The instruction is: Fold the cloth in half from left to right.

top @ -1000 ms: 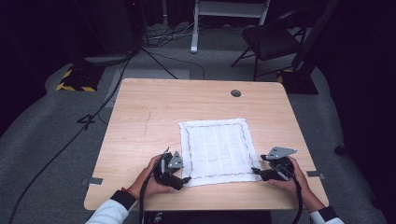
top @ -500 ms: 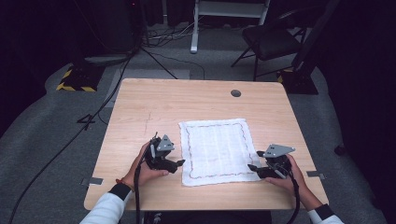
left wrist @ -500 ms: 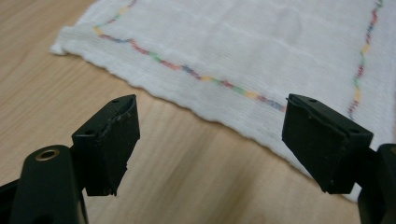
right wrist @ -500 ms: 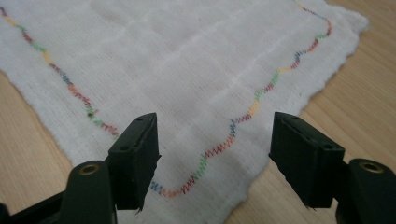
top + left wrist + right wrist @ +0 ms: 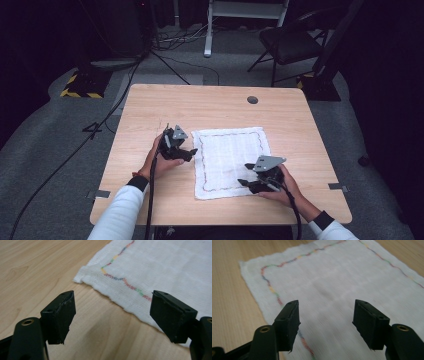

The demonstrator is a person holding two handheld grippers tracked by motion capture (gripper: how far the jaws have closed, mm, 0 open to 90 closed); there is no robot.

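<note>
A white cloth (image 5: 227, 152) with a multicoloured stitched border lies flat on the wooden table (image 5: 210, 107). My left gripper (image 5: 189, 152) is open at the cloth's left edge, near its far left corner. In the left gripper view the left gripper (image 5: 112, 295) has its jaws wide apart, with the cloth's edge (image 5: 120, 300) running between and beyond them. My right gripper (image 5: 244, 175) is open over the cloth's near right part. In the right gripper view the right gripper (image 5: 326, 303) has its jaws spread above the cloth (image 5: 329, 277), holding nothing.
A round grommet (image 5: 252, 100) sits near the table's far edge. Tape marks (image 5: 101, 193) flag the table's near side edges. Beyond the table are a dark chair (image 5: 290, 42), a white stand (image 5: 245, 10) and floor cables (image 5: 75, 150).
My left gripper has moved away from the person along the cloth's left edge, from its near corner toward its far corner. My right gripper has shifted left, over the cloth.
</note>
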